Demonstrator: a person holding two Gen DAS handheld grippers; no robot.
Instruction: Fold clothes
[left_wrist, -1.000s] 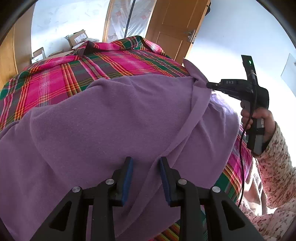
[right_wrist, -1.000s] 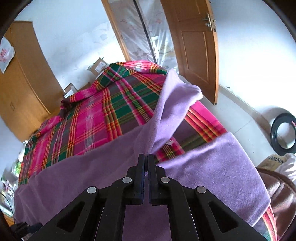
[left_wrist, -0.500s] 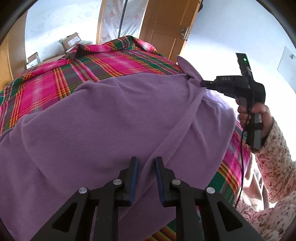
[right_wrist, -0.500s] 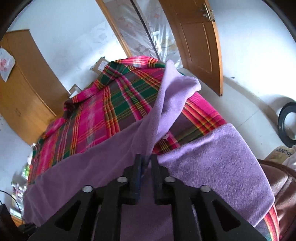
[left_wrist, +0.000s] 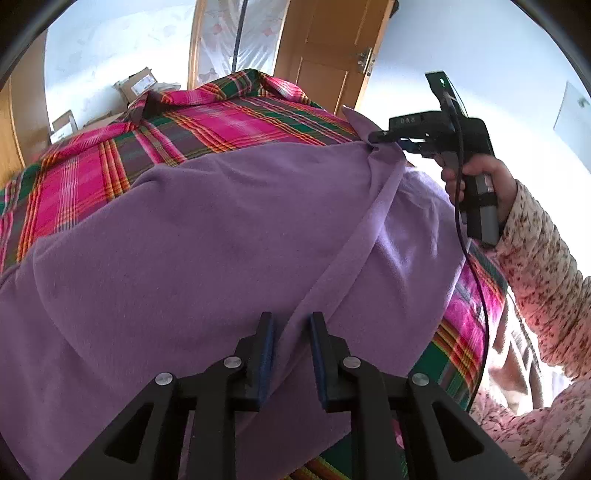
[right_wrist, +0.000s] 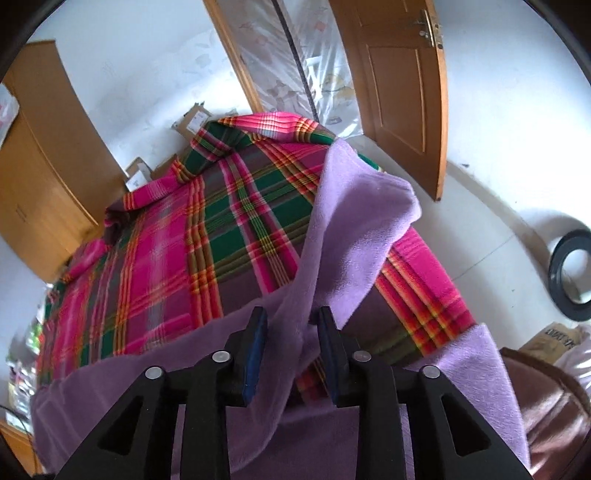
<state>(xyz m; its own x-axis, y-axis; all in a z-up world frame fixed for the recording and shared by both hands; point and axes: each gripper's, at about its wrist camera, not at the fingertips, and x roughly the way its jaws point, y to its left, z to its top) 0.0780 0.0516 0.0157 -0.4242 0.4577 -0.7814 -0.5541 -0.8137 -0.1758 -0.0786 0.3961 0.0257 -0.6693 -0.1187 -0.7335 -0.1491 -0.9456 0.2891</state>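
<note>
Purple fleece garment (left_wrist: 207, 236) spread over pink-green plaid bedcover (right_wrist: 177, 236), left claw (left_wrist: 291, 332) parted astride raised fold, right claw (right_wrist: 293, 328) parted around lifted edge.

Bright daylight washes out the white plastered walls (left_wrist: 461, 55); fisheye edges curve, dark corners vignette, slight motion blur.

White walls (right_wrist: 517, 74), a wooden door (right_wrist: 402, 92), a wooden wardrobe (right_wrist: 40, 177), pale floor (right_wrist: 491, 221).
</note>
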